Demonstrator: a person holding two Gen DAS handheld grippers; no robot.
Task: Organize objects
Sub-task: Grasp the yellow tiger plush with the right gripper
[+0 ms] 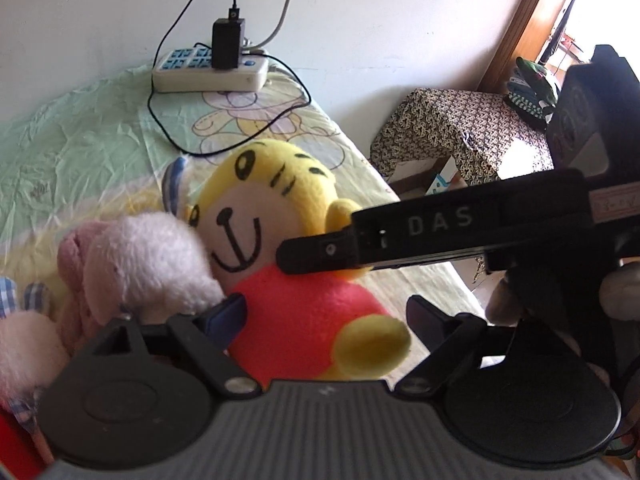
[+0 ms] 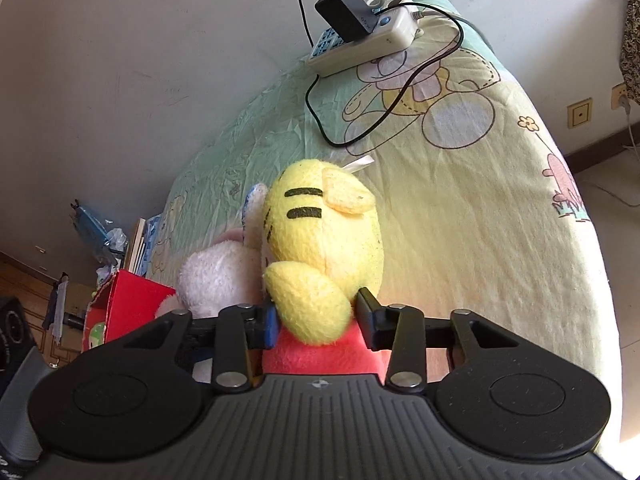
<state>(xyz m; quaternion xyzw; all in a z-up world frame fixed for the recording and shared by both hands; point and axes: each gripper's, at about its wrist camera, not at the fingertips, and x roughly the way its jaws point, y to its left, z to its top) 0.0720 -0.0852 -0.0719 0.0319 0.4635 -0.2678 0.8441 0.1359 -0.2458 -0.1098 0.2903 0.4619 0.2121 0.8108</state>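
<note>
Right gripper clamps the tiger plush on the bed while the left closes in beside it.

Left wrist view: the left gripper stands half open astride the red belly of the yellow tiger plush, its pads not yet pressing; a pink plush leans against the tiger, and the right gripper reaches in at the neck. Right wrist view: the right gripper is narrowed onto the tiger plush, pads touching its yellow arm and red body, on the cartoon bedsheet; a power strip lies well apart. The pick-up looks underway; next, lifting needs the tiger freed from the pink plush.
</note>
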